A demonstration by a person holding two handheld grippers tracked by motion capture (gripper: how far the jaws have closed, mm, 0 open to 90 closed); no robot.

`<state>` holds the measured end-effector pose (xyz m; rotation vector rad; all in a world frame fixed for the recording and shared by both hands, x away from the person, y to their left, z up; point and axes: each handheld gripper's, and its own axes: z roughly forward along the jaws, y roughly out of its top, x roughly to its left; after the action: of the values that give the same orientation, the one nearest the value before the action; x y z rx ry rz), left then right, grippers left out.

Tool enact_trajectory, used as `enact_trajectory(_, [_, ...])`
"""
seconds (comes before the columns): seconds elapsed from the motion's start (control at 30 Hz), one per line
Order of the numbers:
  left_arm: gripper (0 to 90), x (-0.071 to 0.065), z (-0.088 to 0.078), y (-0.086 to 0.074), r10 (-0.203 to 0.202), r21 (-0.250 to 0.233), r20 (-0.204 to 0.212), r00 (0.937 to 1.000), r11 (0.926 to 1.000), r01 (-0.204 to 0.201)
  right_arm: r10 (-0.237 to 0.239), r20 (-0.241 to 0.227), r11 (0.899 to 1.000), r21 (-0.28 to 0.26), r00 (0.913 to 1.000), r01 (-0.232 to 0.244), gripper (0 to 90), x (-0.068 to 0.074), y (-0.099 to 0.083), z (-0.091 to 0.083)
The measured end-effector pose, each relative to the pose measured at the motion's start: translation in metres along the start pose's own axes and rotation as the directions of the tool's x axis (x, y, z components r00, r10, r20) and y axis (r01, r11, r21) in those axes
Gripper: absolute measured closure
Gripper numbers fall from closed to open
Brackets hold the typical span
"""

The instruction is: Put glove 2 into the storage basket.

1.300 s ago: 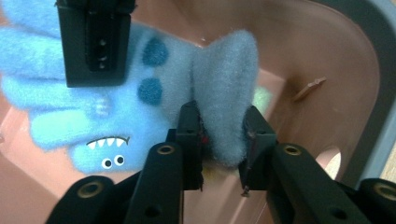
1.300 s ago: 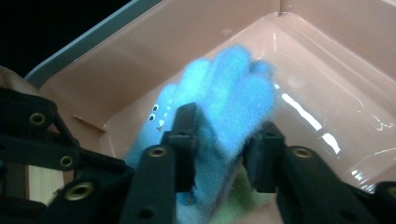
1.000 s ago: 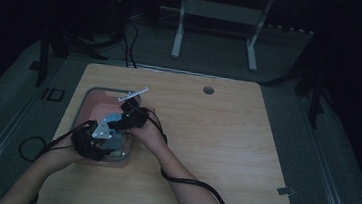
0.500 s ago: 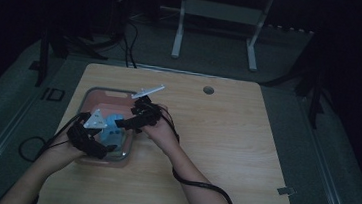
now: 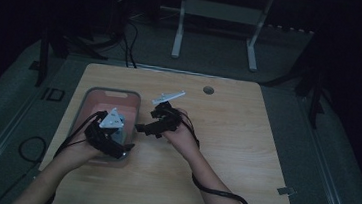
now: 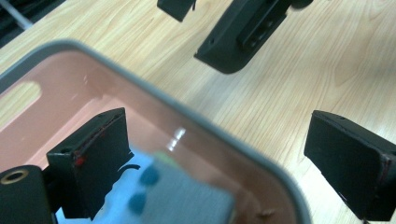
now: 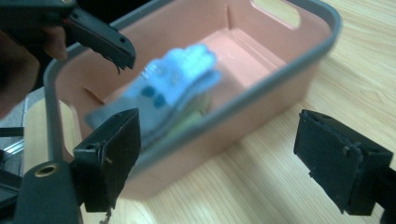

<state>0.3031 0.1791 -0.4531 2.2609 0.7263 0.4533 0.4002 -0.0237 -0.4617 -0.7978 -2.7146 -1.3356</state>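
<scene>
Looks like we've just dropped the folded blue cloth (image 7: 168, 88) into the pink bin (image 5: 100, 99) and are in the release-and-back-off step. Both sets of jaws have just been opening and now stand wide with nothing between the pads. Left gripper (image 6: 233, 163) straddles the bin's grey rim, one jaw inside over the cloth, the other outside above the table (image 5: 244, 153). Right gripper (image 7: 229, 158) is off the bin on the table side, aimed back at its outer wall. Bin contents: the cloth, pale blue with darker blue dots and a greenish layer in the fold, lying on the floor near the end closest to us; anything under it is hidden. Rest of the bin floor is bare as far as we can see. In the high view the bin sits at the table's left side with the left gripper (image 5: 110, 138) over its near end and the right gripper (image 5: 154, 127) just beside its right wall. Our read on next move: lift the left gripper straight up to clear the rim without snagging cloth or tipping the bin.
</scene>
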Motion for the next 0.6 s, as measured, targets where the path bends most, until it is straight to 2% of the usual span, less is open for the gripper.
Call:
enact_trajectory(0.2, [7.1,-0.016,0.011,0.012,0.033,-0.012,0.021,0.9992,0.9994,-0.033,0.003,0.007,1.0,0.0,1.0,-0.003,14.8,-0.009,-0.016,-0.011])
enact_trajectory(0.3, [7.2,-0.025,0.016,0.018,0.04,-0.036,0.031,0.9987,0.9986,-0.039,0.005,0.012,1.0,0.003,0.9999,-0.005,14.8,-0.012,-0.024,-0.016])
enact_trajectory(0.4, [7.2,-0.032,0.021,0.022,0.036,-0.042,0.06,0.9976,0.9986,-0.033,0.009,0.009,1.0,-0.001,0.9999,-0.009,14.8,-0.014,-0.033,-0.021])
enact_trajectory(0.6, [7.1,-0.046,0.033,0.029,0.06,-0.04,0.106,0.9926,0.9976,-0.056,0.0,0.008,1.0,0.001,1.0,0.0,14.7,-0.017,-0.05,-0.031])
